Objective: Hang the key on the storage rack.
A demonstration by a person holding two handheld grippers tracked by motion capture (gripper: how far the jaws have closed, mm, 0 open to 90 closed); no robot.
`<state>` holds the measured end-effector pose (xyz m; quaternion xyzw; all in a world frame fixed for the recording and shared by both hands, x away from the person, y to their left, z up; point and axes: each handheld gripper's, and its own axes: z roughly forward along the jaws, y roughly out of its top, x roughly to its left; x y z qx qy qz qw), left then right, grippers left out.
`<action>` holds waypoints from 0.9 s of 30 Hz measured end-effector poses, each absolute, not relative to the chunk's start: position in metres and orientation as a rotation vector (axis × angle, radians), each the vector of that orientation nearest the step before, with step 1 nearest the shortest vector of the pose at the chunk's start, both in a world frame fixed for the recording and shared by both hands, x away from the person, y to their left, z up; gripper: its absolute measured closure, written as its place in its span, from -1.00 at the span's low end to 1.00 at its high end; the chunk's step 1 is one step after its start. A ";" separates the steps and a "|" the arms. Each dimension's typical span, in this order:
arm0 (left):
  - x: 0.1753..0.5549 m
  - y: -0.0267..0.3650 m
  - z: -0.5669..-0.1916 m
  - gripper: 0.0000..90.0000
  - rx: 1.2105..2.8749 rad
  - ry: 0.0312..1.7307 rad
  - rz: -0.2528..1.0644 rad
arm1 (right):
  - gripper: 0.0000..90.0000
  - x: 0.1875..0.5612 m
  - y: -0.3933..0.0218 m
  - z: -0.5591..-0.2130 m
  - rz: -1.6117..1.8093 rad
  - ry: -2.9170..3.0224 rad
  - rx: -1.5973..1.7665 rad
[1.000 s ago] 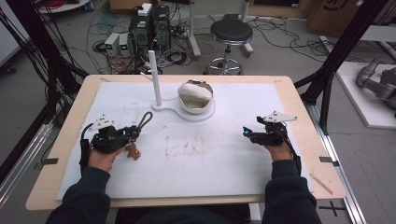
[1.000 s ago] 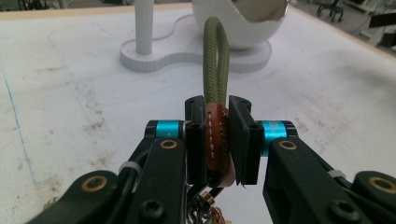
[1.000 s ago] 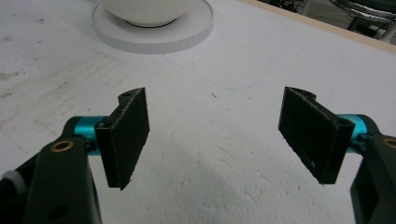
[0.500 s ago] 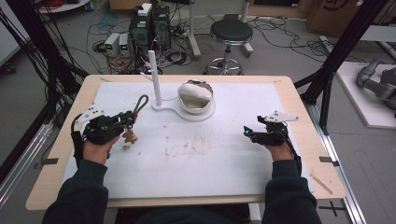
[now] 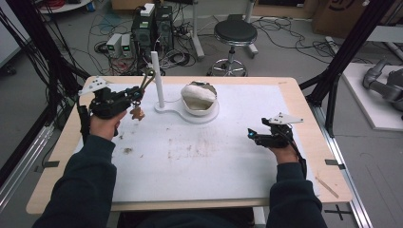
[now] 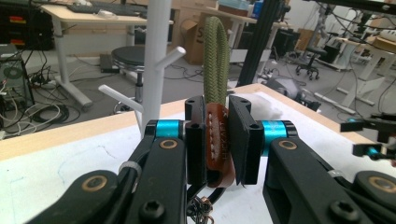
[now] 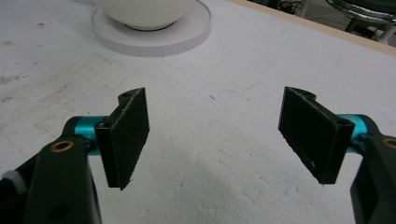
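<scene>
My left gripper point(image 5: 134, 96) is shut on a keychain: its jaws clamp the brown leather tab point(image 6: 218, 144), and the olive green cord loop point(image 6: 215, 56) stands up above them. In the high view the loop point(image 5: 148, 79) reaches close to the white peg stand point(image 5: 156, 76), and a small brown charm point(image 5: 138, 113) hangs below the gripper. Seen from the left gripper view, the stand's post and pegs point(image 6: 156, 60) rise just left of the loop. My right gripper point(image 5: 252, 135) rests low at the table's right side, open, with nothing between its pads point(image 7: 128, 130).
A white bowl point(image 5: 198, 97) with pale contents sits on the stand's round base point(image 7: 154, 42), right of the post. A white mat point(image 5: 204, 156) covers the wooden table. Beyond the far edge are a stool point(image 5: 235, 33), cables and electronics boxes.
My left gripper has carried the keychain up and away from the person, from the mat toward the peg stand. The right gripper has stayed in place.
</scene>
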<state>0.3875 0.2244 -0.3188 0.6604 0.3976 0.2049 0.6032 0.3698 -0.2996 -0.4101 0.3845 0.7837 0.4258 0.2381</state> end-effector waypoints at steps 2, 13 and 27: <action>0.396 0.224 -0.319 0.71 1.533 0.947 0.471 | -0.45 0.370 -0.299 -0.410 1.165 2.147 1.052; 0.429 0.213 -0.331 0.71 1.552 1.058 0.457 | -0.44 0.370 -0.299 -0.411 1.163 2.156 1.055; 0.433 0.211 -0.349 0.51 1.623 1.089 0.400 | -0.44 0.368 -0.302 -0.410 1.166 2.141 1.051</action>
